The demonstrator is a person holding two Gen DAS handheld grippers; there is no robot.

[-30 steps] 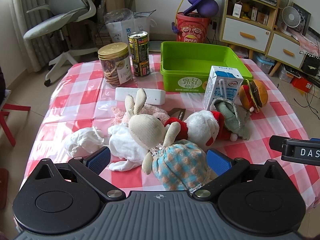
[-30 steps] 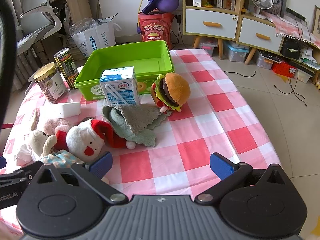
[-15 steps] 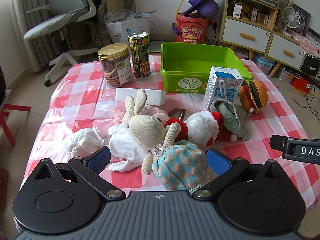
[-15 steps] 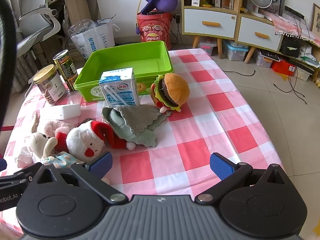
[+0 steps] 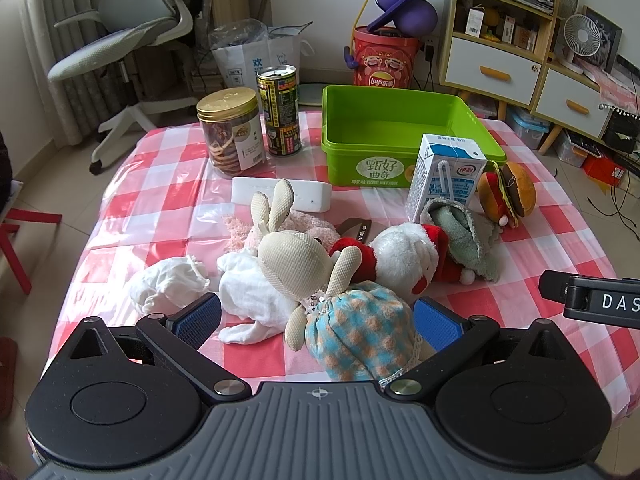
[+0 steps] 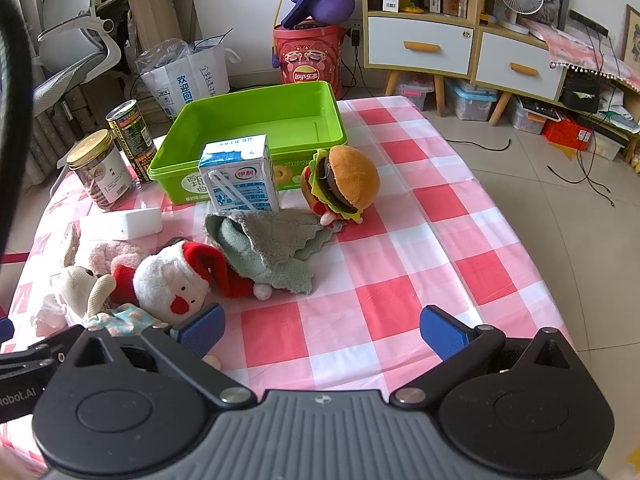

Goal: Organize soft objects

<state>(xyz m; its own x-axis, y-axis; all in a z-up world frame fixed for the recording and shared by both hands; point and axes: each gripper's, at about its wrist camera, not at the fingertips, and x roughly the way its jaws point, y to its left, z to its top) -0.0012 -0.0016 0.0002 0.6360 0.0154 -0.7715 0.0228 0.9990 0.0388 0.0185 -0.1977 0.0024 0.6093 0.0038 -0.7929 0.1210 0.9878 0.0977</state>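
Note:
Soft toys lie in a heap on the checked table. A beige rabbit doll in a blue checked dress lies between the open fingers of my left gripper. Behind it are white cloths, a pink plush, a Santa plush, a grey-green towel and a burger plush. An empty green bin stands at the back. My right gripper is open and empty over bare cloth right of Santa.
A milk carton stands in front of the bin. A cookie jar, a drink can and a white box sit at back left. The table's right edge drops to the floor.
Both grippers have drifted slightly; the right wrist view has crept a little forward. Nothing was picked up or moved.

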